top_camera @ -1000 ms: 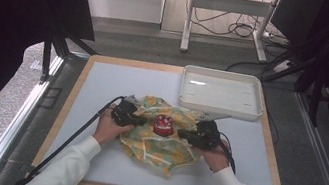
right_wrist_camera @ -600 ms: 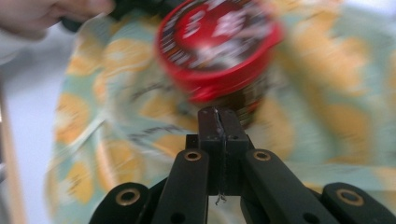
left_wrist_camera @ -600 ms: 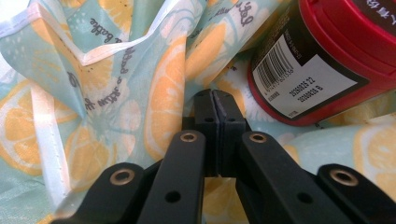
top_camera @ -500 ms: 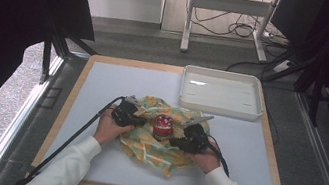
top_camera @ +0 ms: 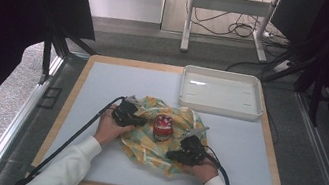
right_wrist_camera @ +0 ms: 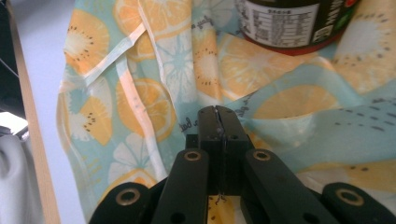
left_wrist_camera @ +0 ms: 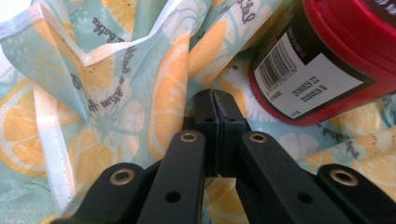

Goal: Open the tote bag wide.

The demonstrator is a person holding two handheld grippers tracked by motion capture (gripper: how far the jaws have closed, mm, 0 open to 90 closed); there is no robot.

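- The left gripper (top_camera: 124, 114) lies at the left edge of the crumpled cloth printed with orange slices on pale teal (top_camera: 165, 138), in the person's left hand (top_camera: 108, 130). In the left gripper view its jaws are pressed together with their tips against the fabric; whether a fold is pinched between them I cannot tell.
- The cloth lies in a heap near the middle of the pale grey bench (top_camera: 102, 87), with the red-lidded dark jar with a white barcode label (top_camera: 163, 126) standing on it between the two grippers.
- The right gripper (top_camera: 187, 149) rests on the cloth's lower right part. In the right gripper view its jaws are likewise closed tight, tips over the fabric, with no fold visibly caught.
- The white rectangular plastic tray (top_camera: 220, 93) sits at the bench's far right, just beyond the cloth.
- Hidden: the jar is cut off by the frame edge in both gripper views, and the cloth's print text is too small to read whole.
- Against the earlier high view, the right gripper has come lower and nearer the person's side, onto the cloth; the left gripper, the jar and the tray are where they were.
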